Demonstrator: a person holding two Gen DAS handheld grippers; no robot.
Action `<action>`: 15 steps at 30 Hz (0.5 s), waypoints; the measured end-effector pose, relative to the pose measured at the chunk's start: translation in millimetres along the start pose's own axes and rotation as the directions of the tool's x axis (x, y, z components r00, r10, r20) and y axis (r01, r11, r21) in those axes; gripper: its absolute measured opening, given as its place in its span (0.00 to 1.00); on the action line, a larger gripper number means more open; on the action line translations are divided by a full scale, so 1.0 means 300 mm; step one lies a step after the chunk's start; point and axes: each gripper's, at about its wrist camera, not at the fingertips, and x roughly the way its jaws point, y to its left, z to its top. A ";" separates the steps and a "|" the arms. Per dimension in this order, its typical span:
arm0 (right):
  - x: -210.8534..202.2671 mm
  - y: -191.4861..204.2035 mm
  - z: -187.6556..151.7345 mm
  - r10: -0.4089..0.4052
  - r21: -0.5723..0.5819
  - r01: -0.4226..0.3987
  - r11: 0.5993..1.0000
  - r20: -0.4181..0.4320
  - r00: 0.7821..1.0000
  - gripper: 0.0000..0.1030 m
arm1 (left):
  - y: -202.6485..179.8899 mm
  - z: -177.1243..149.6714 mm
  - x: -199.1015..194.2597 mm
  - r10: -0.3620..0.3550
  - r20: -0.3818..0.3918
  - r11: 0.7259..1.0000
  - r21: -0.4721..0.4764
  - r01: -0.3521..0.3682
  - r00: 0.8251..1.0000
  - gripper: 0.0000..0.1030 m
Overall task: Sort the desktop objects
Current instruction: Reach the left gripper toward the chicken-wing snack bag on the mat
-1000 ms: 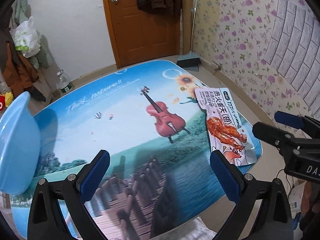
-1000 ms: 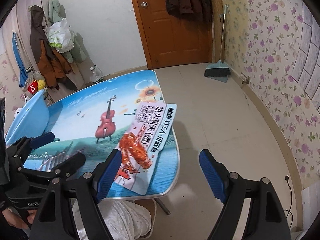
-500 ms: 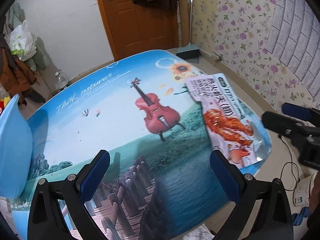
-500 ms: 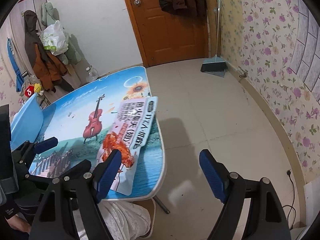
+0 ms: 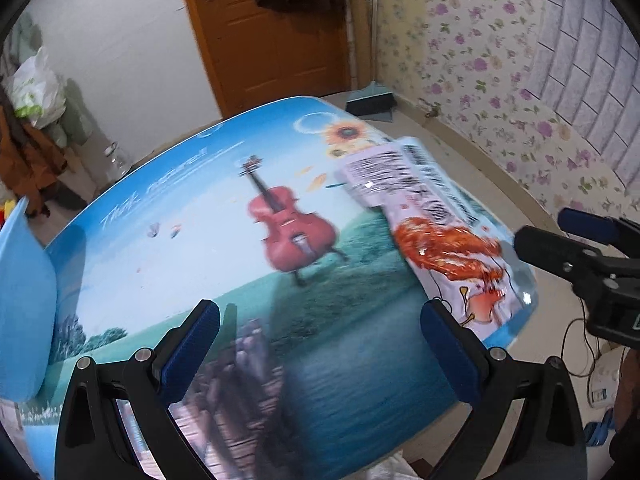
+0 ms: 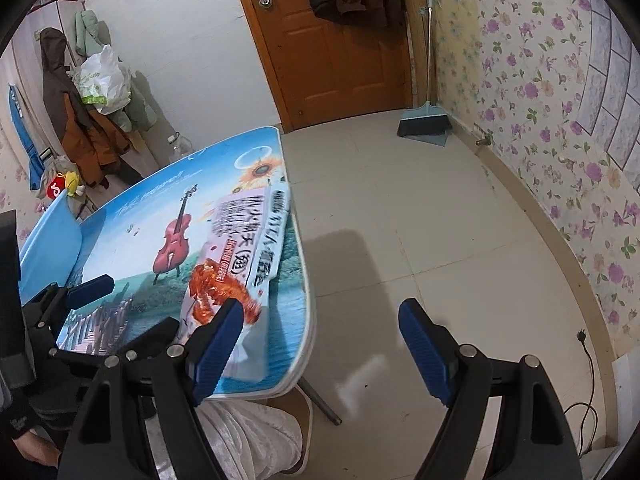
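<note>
Small room, floral wallpaper, desk (image 6: 120, 216) w/ violin print. Snack packet (image 6: 236, 248) flat at desk's right edge; prob light, thin, crinkly, slippery; pinch near overhanging corner. Right gripper (image 6: 320, 344) fingers wide, empty, packet just beside left finger. Left gripper (image 5: 320, 344) wide, empty; packet at its right finger.

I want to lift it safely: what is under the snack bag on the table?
The snack bag lies flat on the printed table top, near its right edge. Whatever might be beneath the bag is covered, so that cannot be seen.
</note>
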 end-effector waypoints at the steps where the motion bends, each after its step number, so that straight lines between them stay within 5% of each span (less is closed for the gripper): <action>1: -0.001 -0.007 0.000 -0.003 0.004 0.003 1.000 0.000 1.000 0.79 | -0.015 0.005 0.000 -0.007 0.001 1.000 0.011 0.007 1.000 0.99; 15: 0.007 -0.066 -0.007 0.086 0.095 -0.083 0.992 -0.029 0.996 0.79 | -0.124 0.056 0.026 -0.059 0.016 0.996 0.064 0.058 0.998 0.99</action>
